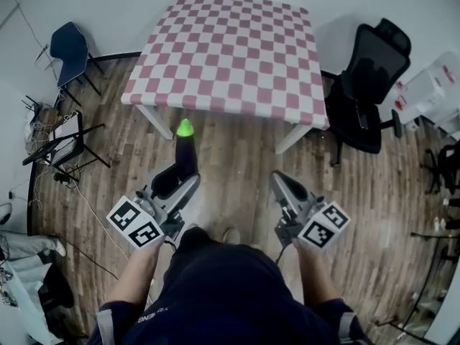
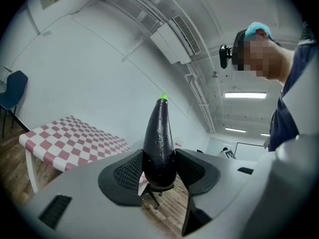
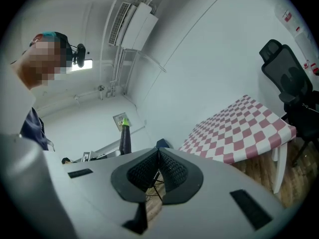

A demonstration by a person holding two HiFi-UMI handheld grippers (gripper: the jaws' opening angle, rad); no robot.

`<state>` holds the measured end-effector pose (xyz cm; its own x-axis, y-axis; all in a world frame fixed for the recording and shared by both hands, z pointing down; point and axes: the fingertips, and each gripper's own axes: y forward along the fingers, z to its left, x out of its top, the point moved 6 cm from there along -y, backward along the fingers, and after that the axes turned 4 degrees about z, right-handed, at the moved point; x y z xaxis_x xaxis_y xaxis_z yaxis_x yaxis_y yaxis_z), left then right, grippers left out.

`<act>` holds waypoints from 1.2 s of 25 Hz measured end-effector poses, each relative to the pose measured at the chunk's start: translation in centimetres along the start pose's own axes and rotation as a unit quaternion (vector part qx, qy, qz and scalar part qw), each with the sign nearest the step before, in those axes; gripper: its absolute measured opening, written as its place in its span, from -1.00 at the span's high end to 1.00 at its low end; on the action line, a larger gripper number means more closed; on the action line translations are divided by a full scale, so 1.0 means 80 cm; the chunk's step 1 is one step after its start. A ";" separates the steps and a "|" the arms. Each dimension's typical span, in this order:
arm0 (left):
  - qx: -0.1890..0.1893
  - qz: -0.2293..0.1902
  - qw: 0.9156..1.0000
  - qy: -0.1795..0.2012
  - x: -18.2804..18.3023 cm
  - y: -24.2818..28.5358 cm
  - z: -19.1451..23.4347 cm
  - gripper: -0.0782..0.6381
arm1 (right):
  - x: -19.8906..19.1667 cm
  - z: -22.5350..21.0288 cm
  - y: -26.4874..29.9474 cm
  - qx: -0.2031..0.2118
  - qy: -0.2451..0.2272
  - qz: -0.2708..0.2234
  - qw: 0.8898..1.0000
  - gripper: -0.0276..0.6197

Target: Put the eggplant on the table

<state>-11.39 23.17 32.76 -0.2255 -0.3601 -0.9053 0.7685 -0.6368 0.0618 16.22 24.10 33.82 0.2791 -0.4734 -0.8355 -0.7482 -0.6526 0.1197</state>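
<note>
My left gripper [image 1: 178, 178] is shut on the thick end of a dark purple eggplant [image 1: 187, 155], which stands upright with its green tip on top. In the left gripper view both pads [image 2: 127, 173] press on the eggplant [image 2: 159, 138]. The table [image 1: 230, 49], covered in a pink and white checked cloth, stands ahead of both grippers across a strip of wooden floor. My right gripper [image 1: 282, 185] is held level beside the left, its jaws shut with nothing between them [image 3: 158, 169]. From the right gripper view I see the eggplant [image 3: 124, 139] to the left and the table [image 3: 239, 128] to the right.
A black office chair [image 1: 370, 85] stands at the table's right side, with white boxes [image 1: 431, 92] beyond it. A blue chair [image 1: 72, 49] and a black folding stand with cables [image 1: 61, 142] are on the left. Bags lie at the lower left [image 1: 29, 279].
</note>
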 end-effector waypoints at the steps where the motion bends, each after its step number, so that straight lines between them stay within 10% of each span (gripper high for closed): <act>1: 0.004 -0.001 1.000 0.000 -0.001 0.003 -0.002 0.15 | 0.002 -0.006 -0.005 0.000 0.000 0.001 1.000 0.86; 13: 0.011 -0.009 1.000 0.006 0.002 0.053 0.029 0.15 | 0.022 -0.067 0.000 -0.008 -0.004 -0.011 1.000 0.86; 30: -0.017 0.029 0.999 0.017 0.044 0.167 0.261 0.15 | 0.056 -0.179 0.209 -0.045 0.010 -0.011 0.999 0.86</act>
<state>-14.44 -0.82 39.22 -0.1595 -0.3713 -0.9147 0.7992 -0.5925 0.1012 13.56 2.60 39.79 0.3070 -0.4701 -0.8275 -0.6852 -0.7126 0.1507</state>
